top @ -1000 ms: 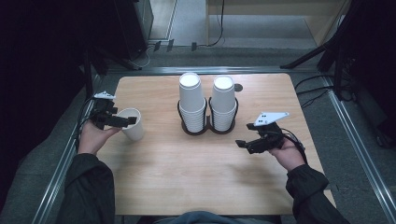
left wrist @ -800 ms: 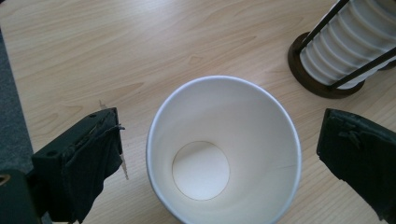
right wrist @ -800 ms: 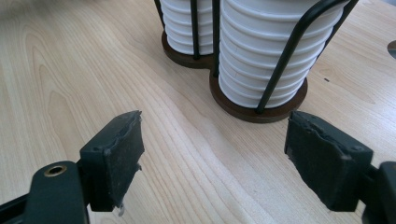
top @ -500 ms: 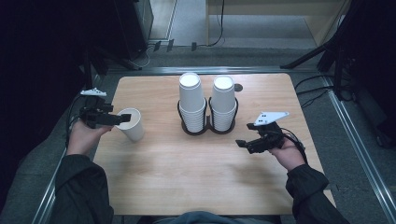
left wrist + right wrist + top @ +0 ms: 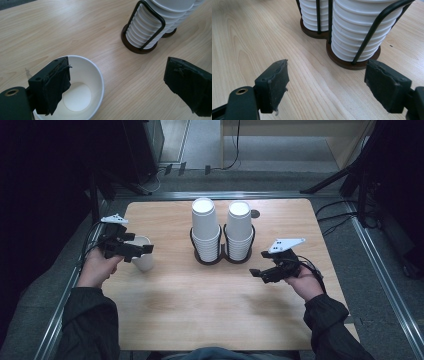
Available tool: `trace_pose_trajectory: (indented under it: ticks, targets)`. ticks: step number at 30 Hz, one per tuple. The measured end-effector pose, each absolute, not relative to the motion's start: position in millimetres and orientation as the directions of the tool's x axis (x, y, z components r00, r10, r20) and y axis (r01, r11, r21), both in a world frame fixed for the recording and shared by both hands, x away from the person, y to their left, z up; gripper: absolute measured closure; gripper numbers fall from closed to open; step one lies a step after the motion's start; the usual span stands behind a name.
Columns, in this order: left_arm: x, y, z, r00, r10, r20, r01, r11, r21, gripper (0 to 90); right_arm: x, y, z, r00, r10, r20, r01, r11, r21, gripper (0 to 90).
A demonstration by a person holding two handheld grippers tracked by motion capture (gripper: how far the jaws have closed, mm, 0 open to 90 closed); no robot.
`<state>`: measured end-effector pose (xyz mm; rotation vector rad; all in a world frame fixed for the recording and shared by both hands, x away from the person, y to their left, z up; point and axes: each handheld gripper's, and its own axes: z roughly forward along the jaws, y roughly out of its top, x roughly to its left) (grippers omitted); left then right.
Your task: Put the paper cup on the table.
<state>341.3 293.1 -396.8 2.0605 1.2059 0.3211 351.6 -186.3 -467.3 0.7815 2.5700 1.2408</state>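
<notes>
Single cup (image 5: 143,257) upright on surface (image 5: 200,320), left side, well apart from two stacks in wire holder (image 5: 222,254). Looks like placement step done, release in hand. My left tool (image 5: 141,251) above cup rim, jaws spread wide and just been closing slightly, one pad (image 5: 56,87) over cup mouth, no pinch. Left hand (image 5: 97,267) angled toward centre. My right tool (image 5: 257,274) spread, empty, low near holder. Next: probably back left tool clear without tipping cup.

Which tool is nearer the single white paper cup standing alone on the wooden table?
Left. The left tool hovers right over the single white paper cup, jaws open, one jaw above its rim. The right tool sits across the table, beyond the two cup stacks.
</notes>
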Motion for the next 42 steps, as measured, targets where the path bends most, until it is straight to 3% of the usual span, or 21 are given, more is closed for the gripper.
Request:
trace_pose_trajectory:
  ticks: [21, 42]
  targets:
    - [333, 223, -406, 0.631, 0.770, -0.088, 0.593, -0.407, 0.695, 6.8, 353, -187, -468, -0.852, 0.519, 0.065, 0.376, 0.521, 0.767, 20.1]
    - [326, 171, -433, 0.663, 0.743, -0.092, 0.561, -0.411, 0.719, 6.8, 354, -183, -471, -0.859, 0.507, 0.067, 0.377, 0.541, 0.751, 20.1]
